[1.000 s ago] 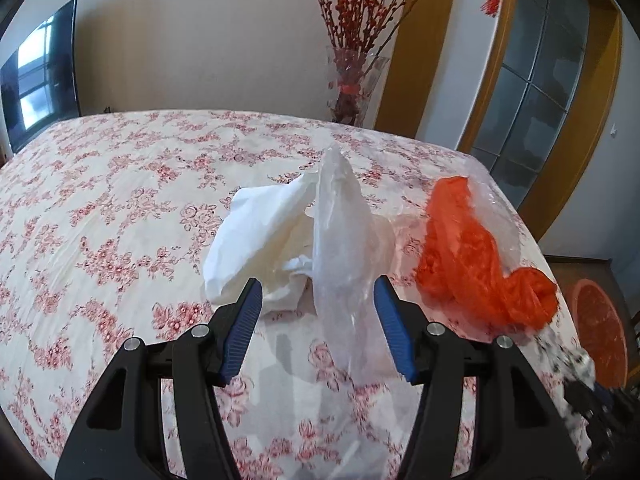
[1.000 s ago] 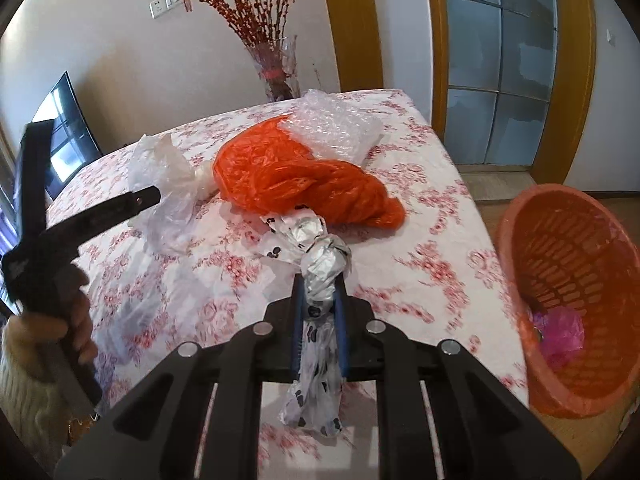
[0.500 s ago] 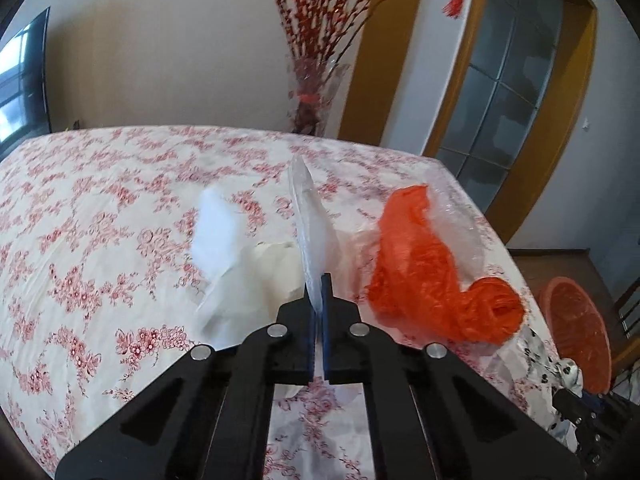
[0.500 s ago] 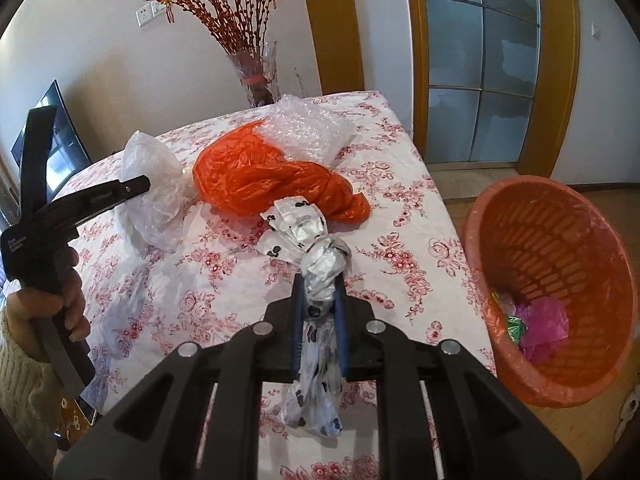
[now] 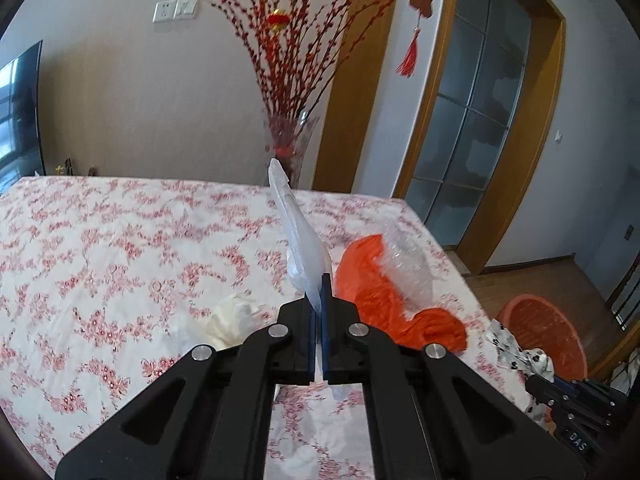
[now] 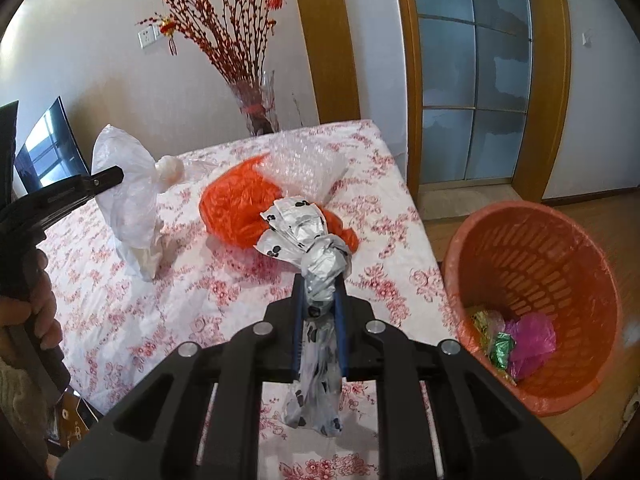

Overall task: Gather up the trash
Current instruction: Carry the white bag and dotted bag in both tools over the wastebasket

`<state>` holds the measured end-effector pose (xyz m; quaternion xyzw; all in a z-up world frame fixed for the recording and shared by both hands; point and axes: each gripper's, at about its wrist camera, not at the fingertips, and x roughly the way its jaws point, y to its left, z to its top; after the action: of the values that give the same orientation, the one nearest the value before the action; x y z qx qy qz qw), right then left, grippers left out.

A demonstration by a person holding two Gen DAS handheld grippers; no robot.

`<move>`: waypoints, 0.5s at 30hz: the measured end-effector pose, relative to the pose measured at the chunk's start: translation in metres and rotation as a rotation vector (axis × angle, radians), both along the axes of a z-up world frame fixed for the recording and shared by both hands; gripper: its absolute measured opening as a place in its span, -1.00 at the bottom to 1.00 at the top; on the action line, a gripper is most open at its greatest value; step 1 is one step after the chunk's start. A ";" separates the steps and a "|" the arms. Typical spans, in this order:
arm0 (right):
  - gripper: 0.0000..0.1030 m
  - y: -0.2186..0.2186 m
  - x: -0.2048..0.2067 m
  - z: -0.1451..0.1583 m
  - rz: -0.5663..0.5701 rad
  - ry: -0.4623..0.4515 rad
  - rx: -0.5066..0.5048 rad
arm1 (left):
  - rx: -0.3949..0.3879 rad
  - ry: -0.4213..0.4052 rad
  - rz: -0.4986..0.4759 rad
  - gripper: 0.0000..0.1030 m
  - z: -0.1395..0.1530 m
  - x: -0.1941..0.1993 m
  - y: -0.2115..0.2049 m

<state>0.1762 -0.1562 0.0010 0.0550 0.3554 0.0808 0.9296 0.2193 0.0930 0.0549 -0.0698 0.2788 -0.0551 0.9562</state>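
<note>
The clear plastic bag [image 5: 298,240] stands pinched between the blue pads of my left gripper [image 5: 320,300], whose jaws are pressed flat together on the film. One end of it sticks up past the fingertips and the rest hangs down to the flowered tablecloth [image 5: 120,248]. In the right wrist view the same bag [image 6: 128,196] droops from the gripper's tip at the left, with its lower end at the cloth. Just beside it on the cloth lies a crumpled cream-white wad [image 5: 234,320].

My right gripper [image 6: 318,296] is closed down to a narrow gap on a knotted white bag with black spots [image 6: 308,240]. The knot sits just ahead of the pads, the spotted top fans out beyond it, and a tail hangs below the jaws.

Behind that bag, on the table, an orange plastic bag [image 6: 236,208] lies heaped, with a sheet of bubble wrap [image 6: 304,168] resting against its far side.

Off the table's right edge, on the wooden floor, an orange plastic basket [image 6: 532,300] stands with a few coloured scraps at its bottom. A vase of red branches [image 6: 260,108] stands beyond the far end of the table.
</note>
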 end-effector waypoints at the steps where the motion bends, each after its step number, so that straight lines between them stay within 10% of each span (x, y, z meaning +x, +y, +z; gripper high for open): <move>1: -0.72 -0.002 0.000 0.003 -0.004 -0.009 0.001 | -0.003 -0.005 -0.005 -0.98 0.003 -0.001 -0.002; 15: -0.72 -0.057 -0.002 0.032 -0.128 -0.087 0.032 | -0.014 -0.054 -0.164 -0.98 0.027 -0.015 -0.074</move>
<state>0.1741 -0.2131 0.0331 0.0888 0.3089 0.0291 0.9465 0.2043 0.0195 0.0816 -0.0519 0.2571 -0.1370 0.9552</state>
